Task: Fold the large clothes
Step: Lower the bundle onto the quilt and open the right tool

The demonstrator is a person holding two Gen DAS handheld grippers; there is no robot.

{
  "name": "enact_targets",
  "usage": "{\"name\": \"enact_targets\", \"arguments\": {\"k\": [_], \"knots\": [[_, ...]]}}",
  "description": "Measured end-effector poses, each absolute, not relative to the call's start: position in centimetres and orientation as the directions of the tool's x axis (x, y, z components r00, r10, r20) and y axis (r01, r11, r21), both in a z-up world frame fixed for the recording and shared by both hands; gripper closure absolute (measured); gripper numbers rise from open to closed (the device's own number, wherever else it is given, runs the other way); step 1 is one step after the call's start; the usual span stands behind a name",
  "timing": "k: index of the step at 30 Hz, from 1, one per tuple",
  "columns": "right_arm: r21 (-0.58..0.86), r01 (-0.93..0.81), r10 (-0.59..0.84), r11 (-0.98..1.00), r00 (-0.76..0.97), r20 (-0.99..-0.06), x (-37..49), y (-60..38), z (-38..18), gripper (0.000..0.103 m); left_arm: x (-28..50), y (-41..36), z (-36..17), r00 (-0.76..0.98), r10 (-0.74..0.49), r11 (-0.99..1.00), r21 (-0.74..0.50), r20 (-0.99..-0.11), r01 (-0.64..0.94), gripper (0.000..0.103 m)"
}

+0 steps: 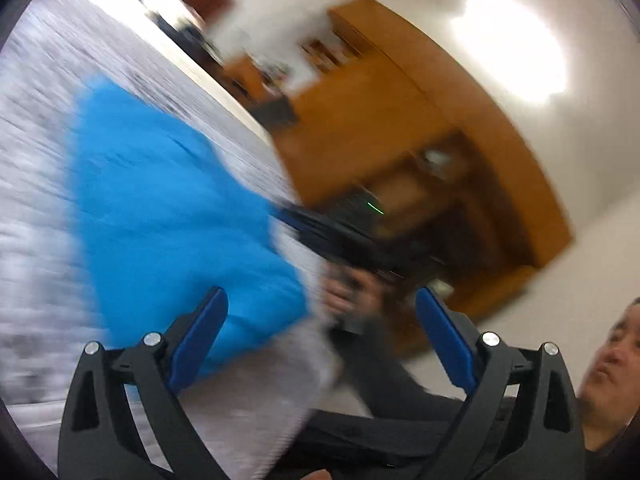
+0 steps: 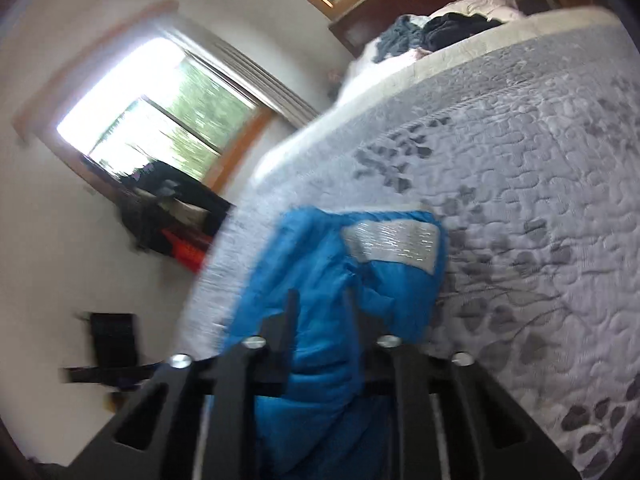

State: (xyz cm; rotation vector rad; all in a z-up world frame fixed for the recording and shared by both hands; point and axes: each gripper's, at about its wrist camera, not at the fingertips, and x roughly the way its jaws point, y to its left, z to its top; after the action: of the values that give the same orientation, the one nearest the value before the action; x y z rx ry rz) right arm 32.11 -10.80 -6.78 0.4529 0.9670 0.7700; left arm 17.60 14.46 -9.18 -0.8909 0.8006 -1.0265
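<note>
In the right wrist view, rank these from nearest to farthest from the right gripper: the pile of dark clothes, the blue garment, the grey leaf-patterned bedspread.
1. The blue garment, clamped between the fingers of the right gripper.
2. The grey leaf-patterned bedspread, spreading out beneath and to the right of the garment.
3. The pile of dark clothes, at the far end of the bed, top of the view.

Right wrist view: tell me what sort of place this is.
Most likely a bedroom. A bed with a grey quilted floral bedspread fills the view, a pile of clothes lies at its far end, and a curtained window is beside it.
</note>
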Motion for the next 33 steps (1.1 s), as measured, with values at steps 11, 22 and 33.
{"name": "enact_targets", "arguments": {"k": [11,22,33], "knots": [[0.487,-0.400,0.629,0.776,0.442,-0.639,28.6,-11.4,-6.7,0.099,20.7,12.2,-8.9,0.300,-0.942,0.248,-0.910,-0.147,0.332,0.013],[0.310,-0.539,0.536,0.783,0.332,-0.776,25.2,-7.2,-9.2,0.095,35.0,10.5,-13.2,0.265,-0.902,0.386,-0.912,-0.341,0.139,0.022],[0.293,-0.633,0.618,0.716,0.382,-0.687,19.6,-7.6,-4.5,0.091,31.5,12.6,-7.8,0.369,-0.874,0.414,-0.882,-0.315,0.228,0.011]]}}
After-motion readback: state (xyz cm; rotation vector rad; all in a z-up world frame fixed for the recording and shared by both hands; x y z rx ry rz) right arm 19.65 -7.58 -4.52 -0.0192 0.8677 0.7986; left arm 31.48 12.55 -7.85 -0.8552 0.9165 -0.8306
